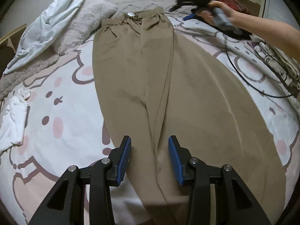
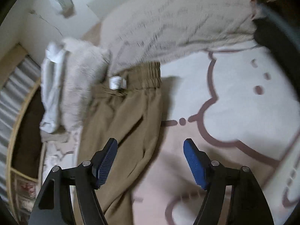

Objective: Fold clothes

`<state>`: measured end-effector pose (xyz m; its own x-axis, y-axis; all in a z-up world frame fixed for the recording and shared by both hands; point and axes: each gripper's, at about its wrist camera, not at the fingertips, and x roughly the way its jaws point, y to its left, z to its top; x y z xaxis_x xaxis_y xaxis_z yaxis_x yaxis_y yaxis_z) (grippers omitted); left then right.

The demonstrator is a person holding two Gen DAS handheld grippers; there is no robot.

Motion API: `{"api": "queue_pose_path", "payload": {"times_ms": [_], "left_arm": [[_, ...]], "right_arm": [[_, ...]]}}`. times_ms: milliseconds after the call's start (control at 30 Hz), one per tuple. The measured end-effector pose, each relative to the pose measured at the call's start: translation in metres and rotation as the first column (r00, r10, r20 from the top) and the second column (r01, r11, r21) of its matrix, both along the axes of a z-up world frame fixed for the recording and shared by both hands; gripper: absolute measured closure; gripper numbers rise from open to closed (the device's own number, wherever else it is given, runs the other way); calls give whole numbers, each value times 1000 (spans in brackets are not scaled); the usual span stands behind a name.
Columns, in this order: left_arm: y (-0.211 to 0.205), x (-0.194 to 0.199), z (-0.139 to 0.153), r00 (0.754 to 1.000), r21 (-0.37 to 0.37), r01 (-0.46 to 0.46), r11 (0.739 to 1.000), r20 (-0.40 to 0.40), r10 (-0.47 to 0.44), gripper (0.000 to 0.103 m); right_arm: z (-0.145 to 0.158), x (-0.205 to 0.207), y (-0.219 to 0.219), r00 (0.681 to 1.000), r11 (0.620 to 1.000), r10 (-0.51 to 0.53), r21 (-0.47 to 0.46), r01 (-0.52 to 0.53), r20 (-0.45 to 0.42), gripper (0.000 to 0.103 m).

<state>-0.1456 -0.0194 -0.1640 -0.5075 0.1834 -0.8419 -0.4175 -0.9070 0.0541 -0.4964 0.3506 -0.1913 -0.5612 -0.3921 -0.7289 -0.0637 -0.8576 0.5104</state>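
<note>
Tan trousers lie flat on the bed, waistband at the far end with a white tag, one side folded lengthwise over the other. My left gripper is open above the lower leg part, holding nothing. My right gripper shows far right in the left wrist view, held in a hand above the bed near the waistband. In the right wrist view the right gripper is open and empty, hovering over the waist end of the trousers, whose right edge lies between its fingers.
The bed sheet is white and pink with cartoon prints. A pale blue garment and a fluffy pillow lie far left. A white cloth lies left. Black cables and dark clothes are at the right.
</note>
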Motion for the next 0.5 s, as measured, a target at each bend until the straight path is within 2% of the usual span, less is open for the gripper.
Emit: {"api": "queue_pose_path", "payload": {"times_ms": [167,233,267,300,333,367,433,500], "left_arm": [[-5,-7,-8,1000,20,-27,999,-3,27,62],[-6,-10,-11,1000,38,-28,999,5,28,62],[-7,-12,-12,1000,47,-28,998,8,28,62],[-8,-13,-13,1000,56,-29,998,12,28,62],[-9,-14,-14,1000,64,-27,998,17,26,63],[-9,-16,-14,999,73,-19,997,27,17,76],[-9,-19,-13,998,101,-2,995,55,-3,93],[-12,-22,-11,997,121,-8,993,75,-2,96]], "right_arm": [[-35,-49,-15,997,1000,0,-2,0,78,30],[-37,-56,-20,998,1000,-14,15,13,58,33],[-35,-58,-23,999,1000,-9,11,8,47,62],[-33,-60,-26,999,1000,0,4,0,37,85],[-28,-61,-27,999,1000,-12,-23,13,35,98],[-22,-61,-26,999,998,-29,-54,31,35,98],[0,-62,-29,998,996,-57,-68,57,-2,98],[28,-66,-38,997,997,-60,-49,58,-47,98]]}}
